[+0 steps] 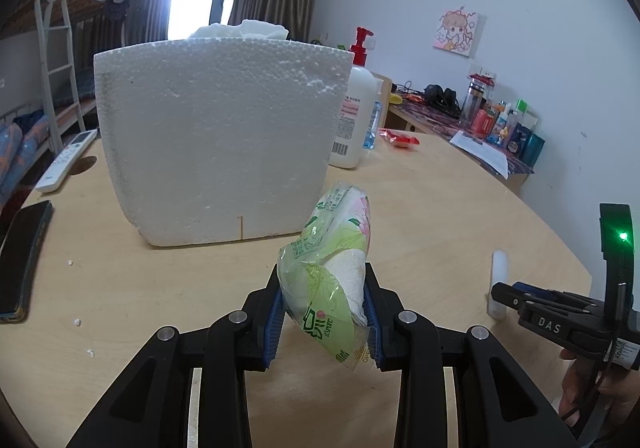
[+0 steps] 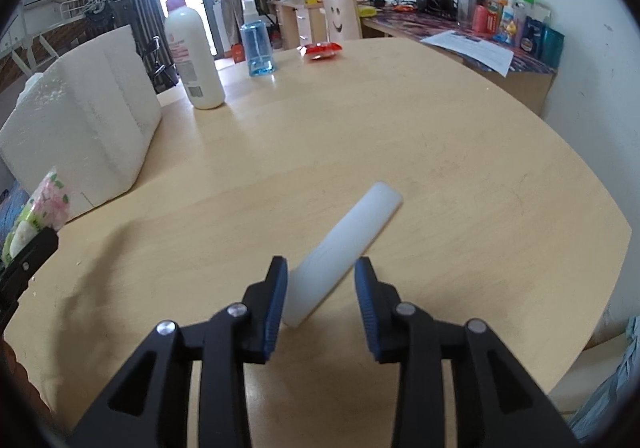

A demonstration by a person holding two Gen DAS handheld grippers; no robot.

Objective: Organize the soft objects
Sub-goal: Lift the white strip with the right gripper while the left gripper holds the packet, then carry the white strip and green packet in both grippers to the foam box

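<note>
1. One big white expanded-polystyrene foam box stands on the pale round wooden table, at the far left. It is probably light and stiff, but crumbly: loose beads lie on the wood. It looks like the container for the soft things, and something white heaps above its rim, though I cannot tell what.

2. One soft green-and-white plastic-wrapped tissue pack with a pink flower print is clamped near its lower end between the blue ribbed pads of the left gripper. It leans up toward the box. It seems light and squashy with slick film, so a grip across its thick middle would hold better than one on the loose wrapper edge.

3. One white, rounded foam stick lies flat on the table, right of the pack. The right gripper stands released astride its near end; the left pad is touching or nearly so, the right pad apart. It is likely feather-light and springy; take it mid-length.
</note>
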